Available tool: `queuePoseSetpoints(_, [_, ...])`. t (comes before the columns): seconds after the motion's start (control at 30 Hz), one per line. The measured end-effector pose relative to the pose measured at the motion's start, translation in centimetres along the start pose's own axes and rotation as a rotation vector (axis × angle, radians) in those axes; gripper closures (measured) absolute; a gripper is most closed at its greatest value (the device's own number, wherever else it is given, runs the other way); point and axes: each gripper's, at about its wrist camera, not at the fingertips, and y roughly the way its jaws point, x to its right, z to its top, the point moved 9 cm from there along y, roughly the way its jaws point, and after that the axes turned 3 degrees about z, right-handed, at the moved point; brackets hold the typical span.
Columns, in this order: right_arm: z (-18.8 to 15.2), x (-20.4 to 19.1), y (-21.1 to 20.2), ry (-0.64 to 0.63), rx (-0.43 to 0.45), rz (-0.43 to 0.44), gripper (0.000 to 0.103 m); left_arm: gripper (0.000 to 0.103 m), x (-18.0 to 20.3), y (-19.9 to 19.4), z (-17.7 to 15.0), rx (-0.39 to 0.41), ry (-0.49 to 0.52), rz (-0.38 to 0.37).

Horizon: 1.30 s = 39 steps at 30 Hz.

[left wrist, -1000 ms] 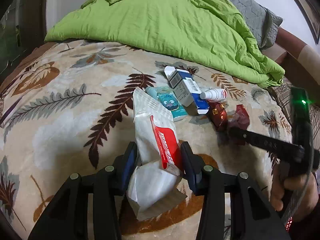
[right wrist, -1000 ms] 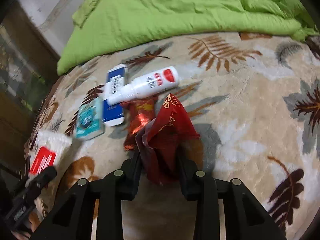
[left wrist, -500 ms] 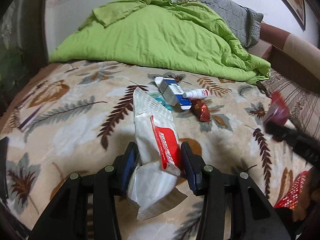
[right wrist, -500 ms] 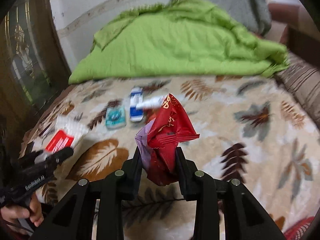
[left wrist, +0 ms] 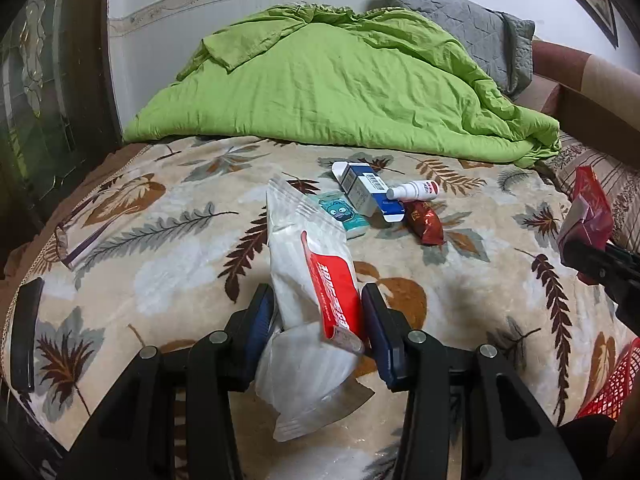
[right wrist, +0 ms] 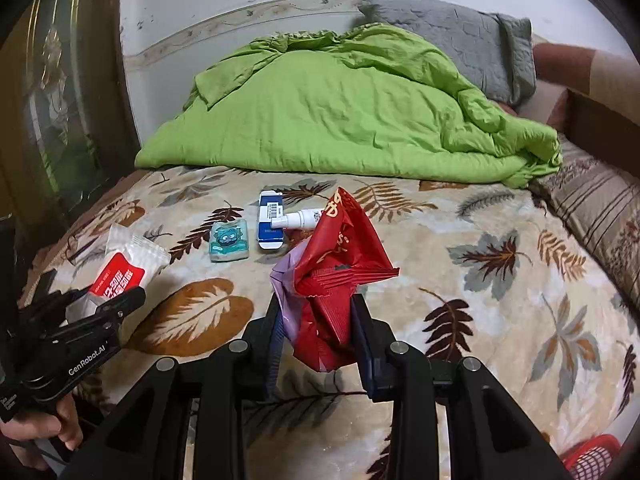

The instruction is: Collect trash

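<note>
My left gripper (left wrist: 318, 316) is shut on a white wrapper with a red label (left wrist: 308, 256), held above the bed; it also shows in the right wrist view (right wrist: 120, 268). My right gripper (right wrist: 316, 328) is shut on a crumpled red wrapper (right wrist: 340, 268), lifted off the bed; it shows at the right edge of the left wrist view (left wrist: 588, 212). On the bed lie a blue-and-white box (left wrist: 366, 194), a small white spray bottle (left wrist: 414, 191), a teal packet (left wrist: 344, 216) and a red-brown wrapper (left wrist: 426, 222).
A leaf-patterned blanket (left wrist: 160, 248) covers the bed. A green duvet (left wrist: 340, 92) is heaped at the far side with a grey pillow (left wrist: 468, 32) behind. A red mesh basket (left wrist: 612, 388) sits at the lower right, also in the right wrist view (right wrist: 588, 458). A dark cabinet (left wrist: 48, 100) stands left.
Both grippers have lifted and pulled back from the bed with their wrappers. The red wrapper left the spot beside the spray bottle.
</note>
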Motion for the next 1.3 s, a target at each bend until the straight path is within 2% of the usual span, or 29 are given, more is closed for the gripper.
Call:
queuePoseSetpoints(0.4, [-0.44, 0.37, 0.78, 0.048, -0.039, 0.047, 0.068, 0.059, -0.09, 0.36, 0.1, 0.007, 0.009, 0.015])
queuePoseSetpoints(0.67, [-0.32, -0.18, 0.43, 0.005, -0.023, 0.02, 0.067, 0.059, 0.12, 0.24, -0.03, 0.007, 0.016, 0.02])
queuePoseSetpoints(1.3, [-0.44, 0.11, 0.8, 0.027, -0.041, 0.027, 0.066, 0.059, 0.27, 0.3, -0.08, 0.005, 0.018, 0.02])
